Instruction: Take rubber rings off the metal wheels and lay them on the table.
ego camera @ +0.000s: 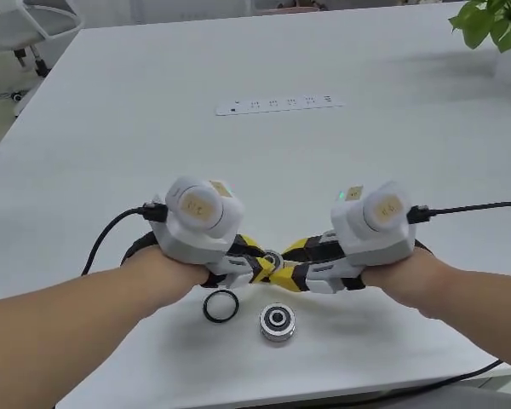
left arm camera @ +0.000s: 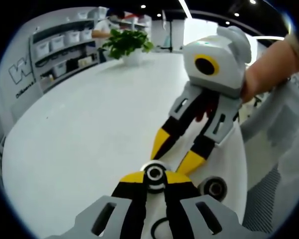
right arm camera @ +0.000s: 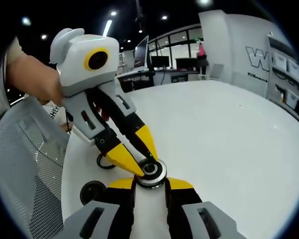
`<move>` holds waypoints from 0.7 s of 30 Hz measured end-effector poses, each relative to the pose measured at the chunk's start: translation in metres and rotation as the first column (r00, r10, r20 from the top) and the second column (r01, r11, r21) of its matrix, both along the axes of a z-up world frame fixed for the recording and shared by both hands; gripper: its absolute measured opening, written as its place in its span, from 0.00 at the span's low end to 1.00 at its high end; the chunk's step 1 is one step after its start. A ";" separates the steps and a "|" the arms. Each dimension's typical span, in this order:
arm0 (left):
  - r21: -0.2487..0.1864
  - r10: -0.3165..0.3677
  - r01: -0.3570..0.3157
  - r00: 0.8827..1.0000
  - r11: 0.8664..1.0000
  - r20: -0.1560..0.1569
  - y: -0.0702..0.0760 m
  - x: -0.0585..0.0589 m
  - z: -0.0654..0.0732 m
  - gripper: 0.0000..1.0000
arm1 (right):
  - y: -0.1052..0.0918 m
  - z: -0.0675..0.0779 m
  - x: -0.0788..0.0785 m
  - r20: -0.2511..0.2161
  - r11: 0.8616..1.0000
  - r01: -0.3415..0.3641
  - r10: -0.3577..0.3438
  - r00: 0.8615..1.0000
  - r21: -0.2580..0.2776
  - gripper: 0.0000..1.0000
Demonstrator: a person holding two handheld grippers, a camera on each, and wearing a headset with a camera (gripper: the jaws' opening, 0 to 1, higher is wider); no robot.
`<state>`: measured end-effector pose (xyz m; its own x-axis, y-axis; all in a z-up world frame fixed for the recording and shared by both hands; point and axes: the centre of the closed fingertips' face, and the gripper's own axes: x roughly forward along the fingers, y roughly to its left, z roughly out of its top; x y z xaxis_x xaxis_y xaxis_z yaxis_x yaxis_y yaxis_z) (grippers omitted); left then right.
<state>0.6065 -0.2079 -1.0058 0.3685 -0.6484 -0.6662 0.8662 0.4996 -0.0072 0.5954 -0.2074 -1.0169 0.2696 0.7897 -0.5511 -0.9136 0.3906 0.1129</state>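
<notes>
Left gripper (ego camera: 257,266): my fingers (left arm camera: 133,178) are pinched on a metal wheel (ego camera: 271,259), mid-scene near the table (ego camera: 136,136)'s near edge. Right gripper (ego camera: 284,273) meets it tip to tip from the right. Its fingers (right arm camera: 182,183) sit either side of the same wheel's rim, slightly spread; can't tell if they're clamped. A loose rubber ring (ego camera: 221,305) lies flat on the table just nearer. A second wheel (ego camera: 278,322) sits right of the ring, close but not touching.

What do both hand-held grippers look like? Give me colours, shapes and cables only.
The left hand-held gripper and right hand-held gripper match: rounded pale grey bodies, black jaws ending in yellow tips, a black cable trailing from each. The forearms are bare.
</notes>
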 end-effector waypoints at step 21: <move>-0.001 0.009 -0.009 1.000 1.000 -0.007 0.000 -0.001 -0.001 0.14 | -0.007 -0.003 -0.002 0.007 1.000 -0.014 0.015 1.000 -0.024 0.10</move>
<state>0.6058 -0.2075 -1.0064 0.3698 -0.6455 -0.6682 0.8615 0.5075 -0.0136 0.5937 -0.2144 -1.0203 0.2625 0.7802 -0.5677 -0.9200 0.3799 0.0967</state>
